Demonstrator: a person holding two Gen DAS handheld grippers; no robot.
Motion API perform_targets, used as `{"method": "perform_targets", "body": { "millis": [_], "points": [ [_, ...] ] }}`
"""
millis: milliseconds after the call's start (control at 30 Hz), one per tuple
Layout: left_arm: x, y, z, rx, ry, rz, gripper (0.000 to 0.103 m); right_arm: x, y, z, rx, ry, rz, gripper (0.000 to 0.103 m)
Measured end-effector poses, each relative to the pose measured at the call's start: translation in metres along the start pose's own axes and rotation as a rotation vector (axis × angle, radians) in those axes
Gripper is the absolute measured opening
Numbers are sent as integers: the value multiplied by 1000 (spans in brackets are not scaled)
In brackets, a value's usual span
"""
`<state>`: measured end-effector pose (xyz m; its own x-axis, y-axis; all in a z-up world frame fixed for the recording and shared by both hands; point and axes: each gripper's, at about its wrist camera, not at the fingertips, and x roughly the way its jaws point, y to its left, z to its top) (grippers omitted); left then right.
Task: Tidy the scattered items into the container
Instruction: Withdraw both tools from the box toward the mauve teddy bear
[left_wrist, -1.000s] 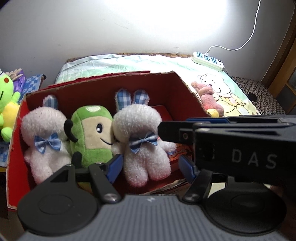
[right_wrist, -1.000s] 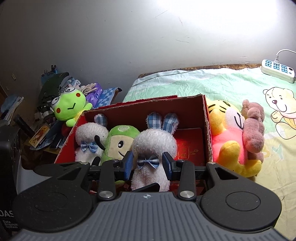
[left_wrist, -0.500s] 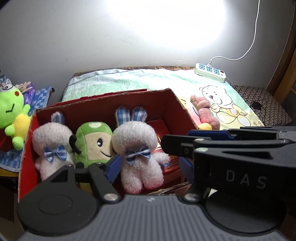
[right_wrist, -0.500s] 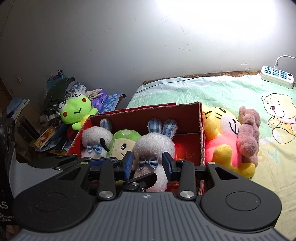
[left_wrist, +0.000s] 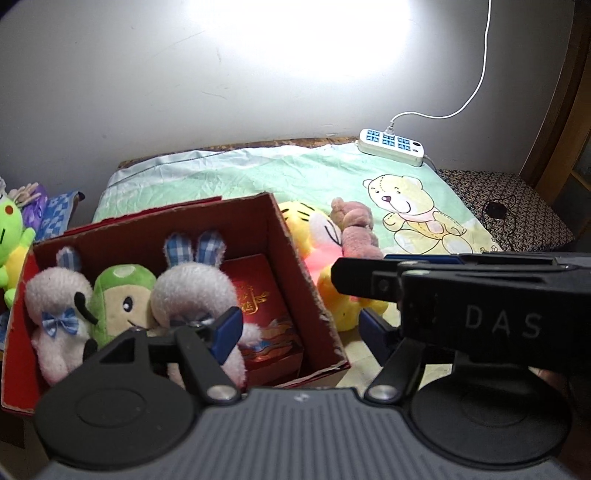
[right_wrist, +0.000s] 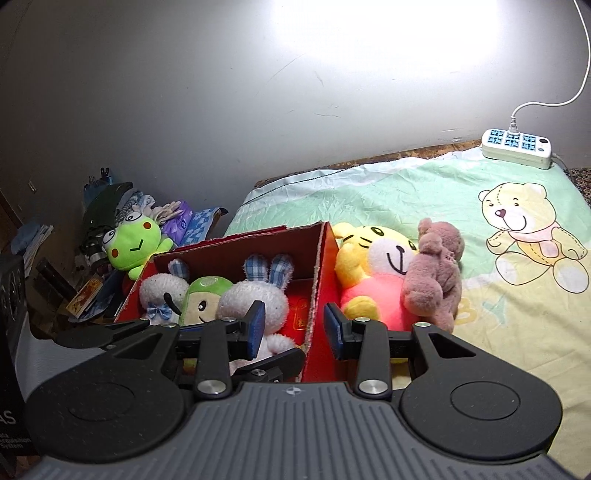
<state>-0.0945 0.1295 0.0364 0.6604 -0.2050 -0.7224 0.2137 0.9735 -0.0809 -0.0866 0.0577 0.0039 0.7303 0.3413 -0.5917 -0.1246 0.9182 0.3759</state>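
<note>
The left claw (left_wrist: 299, 330) stands open, its blue pads well apart, with nothing gripped between them. In the left wrist view its left pad lies in front of the right-hand rabbit and its right pad in front of the yellow plush; the near right corner of the box shows in the gap. The right claw (right_wrist: 293, 330) is also open and empty. Its blue pads straddle the right wall of the box as seen from the right wrist, without pressing on it. The body of the right claw crosses the right side of the left wrist view.

The container is a red cardboard box (left_wrist: 295, 258) resting on the bed. Inside it, from left to right, stand a white rabbit with a blue bow (left_wrist: 55, 314), a green plush figure (left_wrist: 122, 295), and a second white rabbit with checked ears (left_wrist: 192, 280). A red packet with gold print (left_wrist: 258, 306) lies on the box floor at the right.

Just outside the right wall of the box, on the bed sheet (right_wrist: 369, 192), lies a yellow and pink tiger plush (right_wrist: 373, 280). A brown plush bear (right_wrist: 436, 277) leans against its right side, touching it. Both are outside the container.

A green frog plush (right_wrist: 133, 247) sits beyond the left end of the box, among a pile of clutter beside the bed. A white power strip (right_wrist: 517, 147) rests at the far edge of the bed near the wall, its cable rising up the wall.
</note>
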Motion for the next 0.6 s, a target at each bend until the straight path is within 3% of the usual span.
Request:
{"method": "perform_targets", "body": {
  "millis": [400, 600],
  "points": [
    [21, -48, 6, 23, 32, -16, 73, -16, -50, 3, 42, 7, -20, 39],
    [33, -66, 8, 31, 48, -18, 78, -16, -71, 4, 52, 26, -27, 39]
  ]
}}
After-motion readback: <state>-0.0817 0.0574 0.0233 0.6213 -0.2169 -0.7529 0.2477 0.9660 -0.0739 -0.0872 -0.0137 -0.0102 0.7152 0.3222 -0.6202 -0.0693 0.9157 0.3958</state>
